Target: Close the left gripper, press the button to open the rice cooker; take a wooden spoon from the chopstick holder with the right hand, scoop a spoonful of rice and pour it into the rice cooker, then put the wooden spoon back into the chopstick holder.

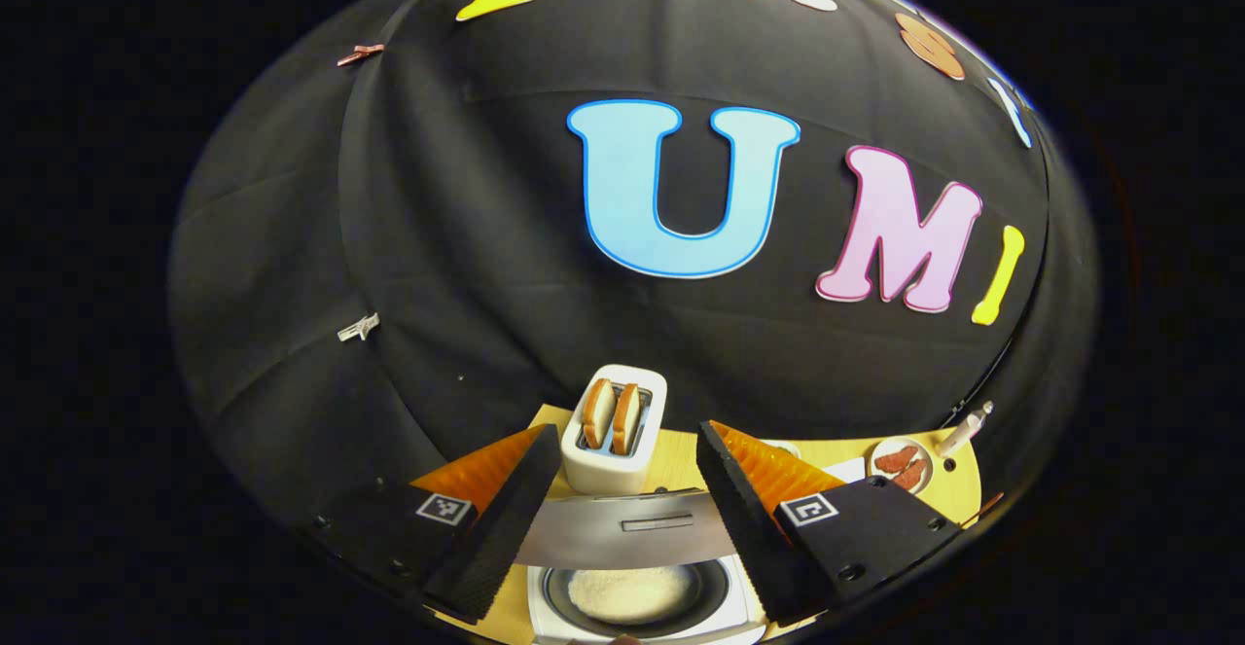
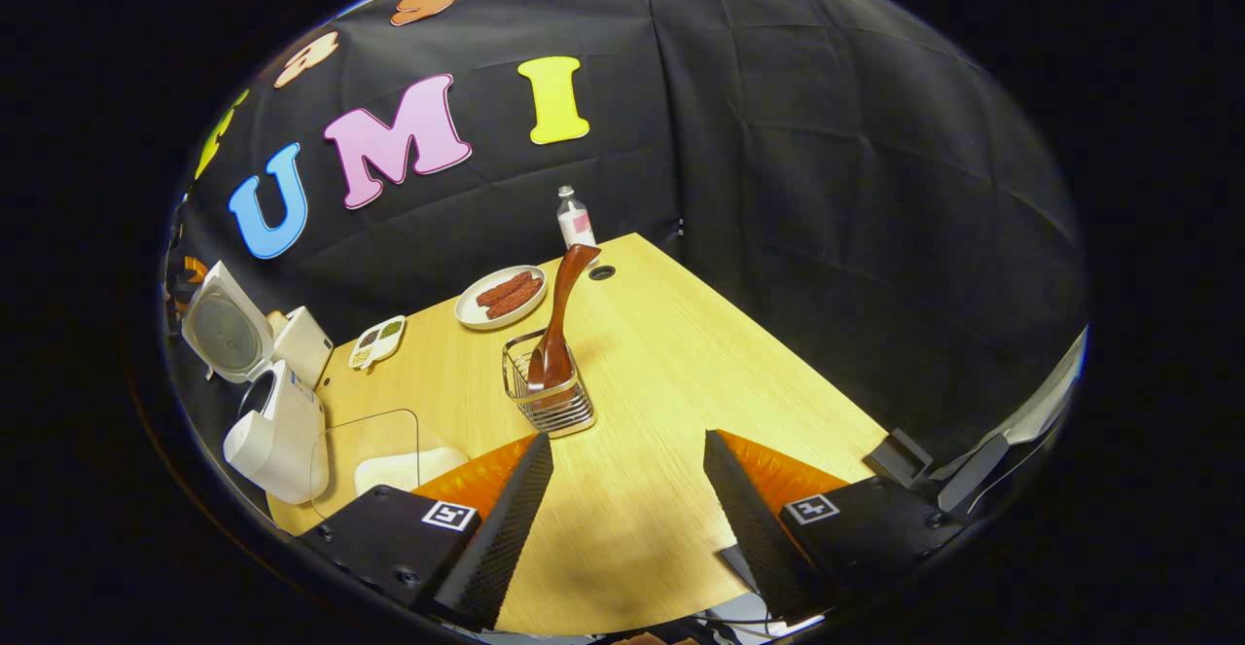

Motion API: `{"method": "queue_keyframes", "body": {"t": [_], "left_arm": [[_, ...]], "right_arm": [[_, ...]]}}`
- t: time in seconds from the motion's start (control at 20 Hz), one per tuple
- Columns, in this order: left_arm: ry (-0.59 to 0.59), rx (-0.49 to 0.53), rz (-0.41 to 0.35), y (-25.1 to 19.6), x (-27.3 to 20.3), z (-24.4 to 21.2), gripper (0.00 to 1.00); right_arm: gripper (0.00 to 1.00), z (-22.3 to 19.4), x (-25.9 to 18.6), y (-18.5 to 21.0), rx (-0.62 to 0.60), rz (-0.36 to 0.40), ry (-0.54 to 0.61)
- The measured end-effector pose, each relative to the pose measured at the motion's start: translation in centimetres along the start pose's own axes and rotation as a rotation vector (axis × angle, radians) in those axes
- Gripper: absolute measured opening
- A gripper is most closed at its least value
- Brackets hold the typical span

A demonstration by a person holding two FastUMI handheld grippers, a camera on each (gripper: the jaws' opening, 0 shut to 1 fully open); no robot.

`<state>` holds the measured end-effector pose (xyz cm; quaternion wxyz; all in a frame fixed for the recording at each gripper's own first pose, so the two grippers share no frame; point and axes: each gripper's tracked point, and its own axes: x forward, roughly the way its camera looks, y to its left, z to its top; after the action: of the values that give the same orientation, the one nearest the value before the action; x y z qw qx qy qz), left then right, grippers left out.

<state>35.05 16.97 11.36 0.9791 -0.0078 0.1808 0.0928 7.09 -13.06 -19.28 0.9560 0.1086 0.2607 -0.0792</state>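
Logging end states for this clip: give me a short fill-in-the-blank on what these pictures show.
1. The rice cooker's lid stands ____.
2. The wooden spoon stands in the wire ____ holder.
3. The toaster holds ____ slices of bread.
4. The right gripper has its fingers ____, holding nothing.

Missing words: open; chopstick; two; apart

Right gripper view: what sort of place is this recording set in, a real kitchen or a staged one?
Most likely a staged kitchen tabletop in a recording booth: a wooden table against black cloth, carrying an open rice cooker, a toaster with bread, and a wire chopstick holder with a wooden spoon.
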Motion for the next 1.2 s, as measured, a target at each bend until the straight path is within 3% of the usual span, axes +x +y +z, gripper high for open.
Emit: {"method": "queue_keyframes", "body": {"t": [0.45, 0.9, 1.2], "left_arm": [[0.08, -0.014, 0.003, -1.1, -5.6, -9.9, 0.99], [0.15, -0.004, 0.018, -1.3, -4.1, -23.5, 1.0], [0.047, 0.04, 0.021, -1.4, -3.4, -24.8, 1.0]], "right_arm": [[0.99, -1.0, -0.7, 1.1, -0.001, 0.046, 0.005], [0.99, -2.1, -2.9, 0.2, -0.077, 0.051, 0.024], [0.99, -2.5, -3.3, 0.9, -0.14, 0.055, 0.018]]}}
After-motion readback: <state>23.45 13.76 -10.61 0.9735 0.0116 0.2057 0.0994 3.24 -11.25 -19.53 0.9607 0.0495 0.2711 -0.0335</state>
